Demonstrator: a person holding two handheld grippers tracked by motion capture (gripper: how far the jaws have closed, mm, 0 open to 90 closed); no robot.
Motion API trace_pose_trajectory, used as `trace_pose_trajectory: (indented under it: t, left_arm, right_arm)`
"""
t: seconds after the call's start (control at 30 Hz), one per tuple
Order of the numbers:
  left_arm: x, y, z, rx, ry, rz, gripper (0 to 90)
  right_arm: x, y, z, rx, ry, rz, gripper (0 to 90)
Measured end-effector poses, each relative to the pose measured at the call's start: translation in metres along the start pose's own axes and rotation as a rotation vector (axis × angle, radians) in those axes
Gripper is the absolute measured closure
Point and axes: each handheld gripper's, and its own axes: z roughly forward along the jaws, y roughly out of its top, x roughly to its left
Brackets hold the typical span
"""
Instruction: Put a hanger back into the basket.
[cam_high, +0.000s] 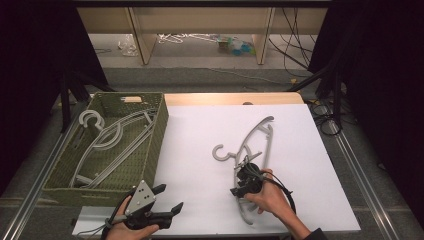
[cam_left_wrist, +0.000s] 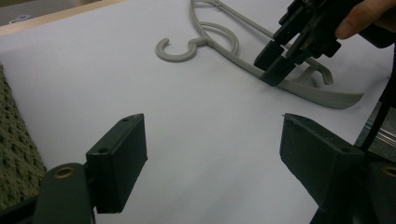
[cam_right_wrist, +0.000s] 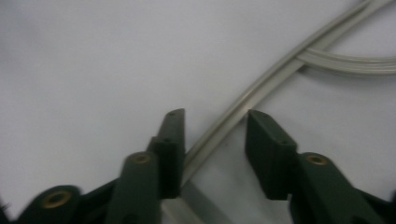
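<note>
Your right gripper stands over the lower arm of the grey hanger, which lies flat on the white table sheet, right of the woven basket that already holds other hangers. In the right gripper view the hanger's arm passes between the two jaws: one jaw sits against or just beside it, while the other stands clear with a gap showing, so the claw is half closed around the arm and is not yet pinching it. Judge the main risk as a one-sided contact: if the near jaw meets the arm first, it can push the hanger sideways across the smooth sheet and the arm can slide out of the gap. The arm is thin, curved and slick, so a grip taken on its edge may let it twist or snap free on lifting. The grip point also lies well away from the hook, so expect the long end to sag and swing once raised; it may then catch on the basket rim or tangle with the hangers inside. Your left gripper hovers near the front table edge with its jaws spread and nothing between them; bring it in to steady the free end if the hanger tilts.
</note>
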Motion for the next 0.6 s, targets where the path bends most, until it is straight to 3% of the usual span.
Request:
trace_pose_trajectory:
  t: [0.03,0.13,0.27,0.3,0.37,0.43,0.57,0.6]
  left_arm:
    - [0.000,-0.001,0.001,0.007,0.002,-0.002,22.8]
    - [0.000,-0.001,0.002,0.008,-0.005,-0.003,23.1]
    - [0.000,-0.001,0.001,0.006,0.000,0.000,23.5]
    - [0.000,0.000,0.001,0.004,0.002,-0.002,23.9]
    - [0.000,0.000,0.001,-0.006,0.001,-0.004,24.1]
    - [0.001,0.000,0.000,0.000,0.005,-0.006,24.5]
    - [0.001,-0.001,0.001,-0.004,0.000,-0.004,25.1]
    - [0.001,-0.001,0.001,-0.004,0.001,-0.003,25.2]
  right_arm:
    - [0.003,0.005,0.002,0.005,-0.022,0.008,46.5]
    - [0.006,0.008,0.006,0.010,-0.051,-0.005,46.2]
    - [0.013,0.012,0.010,0.038,-0.074,-0.012,36.7]
    - [0.017,0.013,0.010,0.058,-0.095,-0.039,38.2]
    - [0.016,0.011,0.009,0.051,-0.094,-0.047,42.4]
    - [0.013,0.009,0.007,0.045,-0.085,-0.071,50.5]
    - [0.009,0.009,0.005,0.054,-0.061,-0.107,56.8]
    - [0.007,0.008,0.004,0.055,-0.043,-0.154,64.5]
